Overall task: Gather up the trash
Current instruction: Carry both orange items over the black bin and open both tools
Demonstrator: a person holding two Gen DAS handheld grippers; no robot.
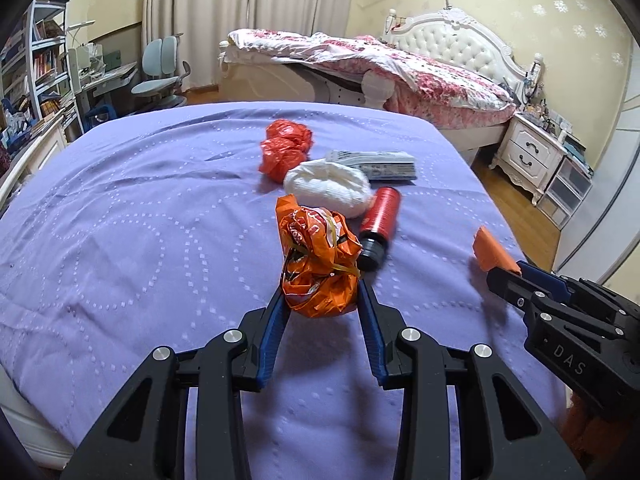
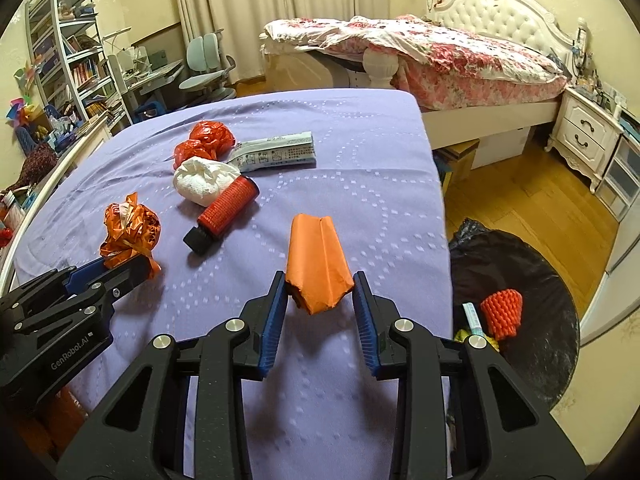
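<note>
My left gripper (image 1: 323, 296) is shut on a crumpled orange plastic bag (image 1: 318, 264), held just above the purple bedspread (image 1: 120, 220). My right gripper (image 2: 320, 292) is shut on a folded orange paper wrapper (image 2: 318, 268), also lifted over the spread. Each gripper shows in the other's view: the right gripper (image 1: 500, 270) with the orange wrapper (image 1: 490, 250), the left gripper (image 2: 128, 266) with the orange bag (image 2: 130, 230). Left on the spread are a red crumpled bag (image 1: 284, 148), a white wad (image 1: 328, 186), a red bottle with a black cap (image 1: 378, 220) and a pale printed packet (image 1: 380, 164).
A black-lined trash bin (image 2: 516, 312) stands on the wooden floor right of the bed, holding a red foam net (image 2: 502, 312) and other scraps. Beyond are a second bed with floral bedding (image 2: 420, 48), a white nightstand (image 2: 584, 136), a desk chair (image 2: 204, 68) and bookshelves (image 2: 68, 56).
</note>
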